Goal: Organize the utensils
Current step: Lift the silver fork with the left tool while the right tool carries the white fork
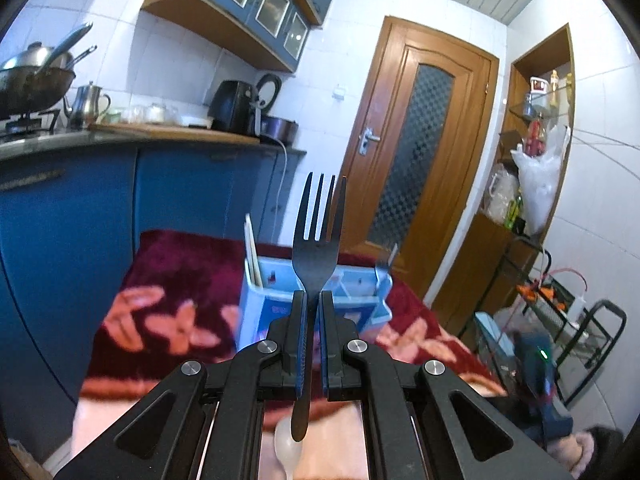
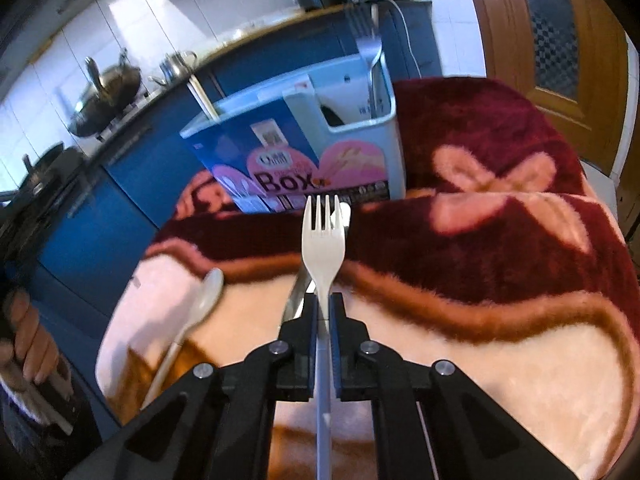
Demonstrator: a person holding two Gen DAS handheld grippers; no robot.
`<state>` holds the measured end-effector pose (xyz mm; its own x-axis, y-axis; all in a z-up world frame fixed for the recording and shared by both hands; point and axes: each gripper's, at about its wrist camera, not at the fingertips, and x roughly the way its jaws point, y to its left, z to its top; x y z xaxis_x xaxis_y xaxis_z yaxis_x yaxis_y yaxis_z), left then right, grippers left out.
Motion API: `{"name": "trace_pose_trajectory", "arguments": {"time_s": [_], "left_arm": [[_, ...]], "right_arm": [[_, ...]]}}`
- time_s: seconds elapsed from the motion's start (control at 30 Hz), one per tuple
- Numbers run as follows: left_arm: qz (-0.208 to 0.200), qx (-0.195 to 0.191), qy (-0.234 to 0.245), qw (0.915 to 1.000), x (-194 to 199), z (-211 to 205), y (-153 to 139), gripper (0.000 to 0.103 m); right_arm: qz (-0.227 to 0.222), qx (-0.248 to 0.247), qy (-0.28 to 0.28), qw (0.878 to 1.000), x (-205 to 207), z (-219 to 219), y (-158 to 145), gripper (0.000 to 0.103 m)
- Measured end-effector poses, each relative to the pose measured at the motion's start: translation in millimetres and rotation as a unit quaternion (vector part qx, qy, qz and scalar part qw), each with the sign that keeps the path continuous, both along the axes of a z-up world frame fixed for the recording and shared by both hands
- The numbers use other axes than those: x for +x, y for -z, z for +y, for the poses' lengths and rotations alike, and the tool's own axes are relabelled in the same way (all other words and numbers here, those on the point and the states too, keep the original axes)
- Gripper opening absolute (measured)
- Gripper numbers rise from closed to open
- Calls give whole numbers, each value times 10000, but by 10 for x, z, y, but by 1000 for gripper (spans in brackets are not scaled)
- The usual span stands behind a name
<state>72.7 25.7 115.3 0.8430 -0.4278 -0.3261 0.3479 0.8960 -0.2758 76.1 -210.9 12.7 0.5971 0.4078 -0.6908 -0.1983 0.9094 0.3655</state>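
Forks in both grippers right now. Left gripper (image 1: 314,300) is clamped tight on a black fork (image 1: 318,236), gripping it at the neck just under the head, tines pointing straight up and away from the camera, long axis running right along the fingers. Its handle end pokes out below the pads and partly covers a white spoon (image 1: 286,446) lying on the blanket (image 1: 168,264), so only a blurry bit of that spoon's bowl shows in this view.

Right gripper (image 2: 324,300) is closed on a white plastic fork (image 2: 323,240), again by the neck, tines pointing away toward the utensil box (image 2: 300,152), handle running back between the fingers and cut off at the bottom edge. It sits low over the blanket.

The right wrist view gives way more of the desk: the whole white spoon (image 2: 188,320) lying diagonally, bowl toward the box, plus something metallic (image 2: 298,292) lying under the white fork, mostly hidden, can't tell what it is. It also shows the box front with "Box" printed on it, a metal fork (image 2: 370,48) standing tines up in the right compartment and chopsticks (image 2: 202,96) sticking out of the left one. A hand (image 2: 28,336) is at the left edge, blurry.

The left view only catches the box's (image 1: 352,296) top behind the black fork, with the chopsticks (image 1: 253,248) leaning on the left
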Motion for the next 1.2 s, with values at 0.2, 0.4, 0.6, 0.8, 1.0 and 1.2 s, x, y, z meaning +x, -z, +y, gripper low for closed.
{"name": "trace_pose_trajectory", "arguments": {"time_s": [0.2,0.4,0.6,0.8,1.0,1.2], "left_arm": [[-295,-101,-169,9994,214,-14,-283,5],[-682,-169,-357,9969,419,-44,-534,5],[-760,-246,-531,9954,685,-81,-497,5],[-692,-303,-669,9949,953,-72,-278,5],[-609,-197,-740,9952,1048,-89,-34,5],[-770,-45,-763,9941,1004,-138,61,5]], "right_arm": [[-489,432,134,9978,-131,-92,-93,7],[-756,750,246,9940,-219,-165,-111,7],[-907,920,266,9913,-251,-268,-90,7],[-1170,993,242,9879,-255,-324,-142,7],[-1558,762,252,9845,-147,-298,-331,7],[-1990,496,301,9783,124,-231,-558,7]]}}
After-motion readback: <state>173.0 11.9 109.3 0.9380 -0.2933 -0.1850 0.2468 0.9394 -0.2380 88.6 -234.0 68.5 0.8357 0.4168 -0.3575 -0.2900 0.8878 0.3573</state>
